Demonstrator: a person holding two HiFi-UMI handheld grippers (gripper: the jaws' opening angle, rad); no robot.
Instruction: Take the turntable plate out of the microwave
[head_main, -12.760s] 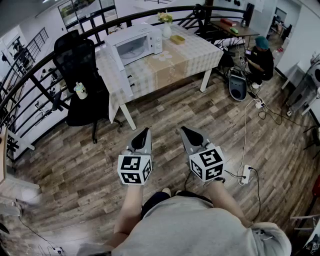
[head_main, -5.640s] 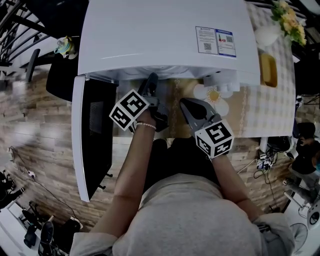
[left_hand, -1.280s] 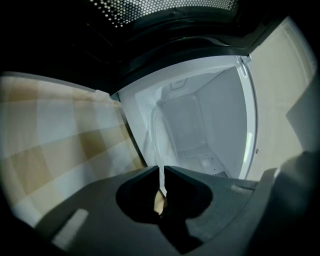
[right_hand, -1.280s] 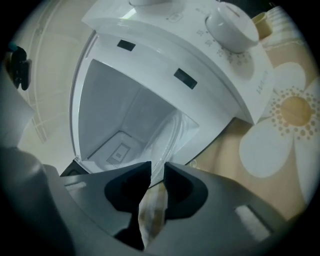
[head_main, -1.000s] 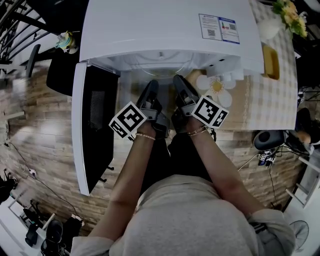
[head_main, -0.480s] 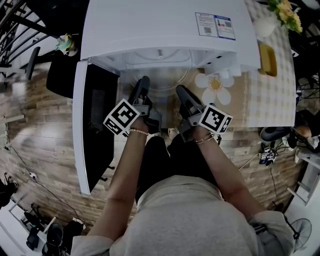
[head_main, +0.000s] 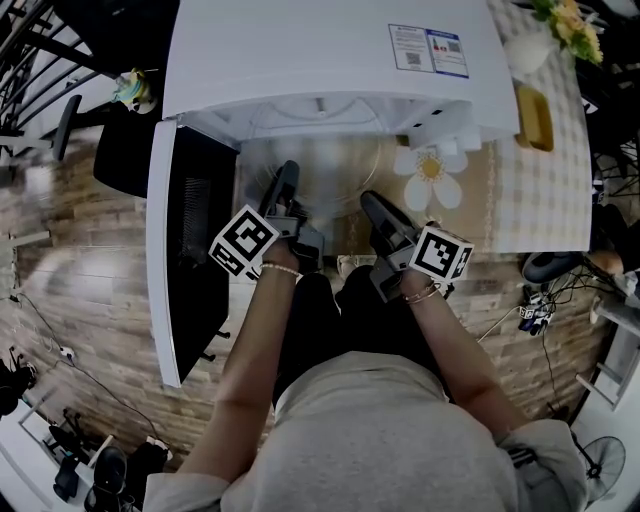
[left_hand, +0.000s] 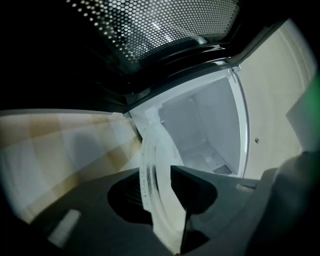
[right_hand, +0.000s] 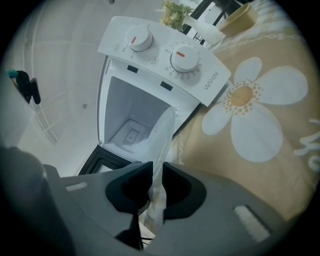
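Holding a clear round glass turntable plate (head_main: 338, 188) from both sides at the mouth of a white microwave oven (head_main: 330, 60). Gripping the plate's left rim with the left tongs (head_main: 288, 178), pinched tight on the glass, with the ribbed edge wedged between the dark pads in the left gripper view. Gripping the opposite rim with the right tongs (head_main: 372, 205), likewise closed down on the glass, with only a thin slot between the tips and that slot filled by the plate's edge in the right gripper view. Carrying the plate clear of the oven floor, with its far edge pointing toward the bare white cavity and its near part out over the front of the surface (head_main: 530, 190). To the left, a dark-windowed door (head_main: 195, 240), swung wide open and hanging past the surface edge over the plank floor (head_main: 60, 270). To the right of the plate, a white daisy print (head_main: 430, 168) on a beige checked cloth. Above the cavity in the right gripper view, two round dials (right_hand: 185, 59) side by side on the control panel.
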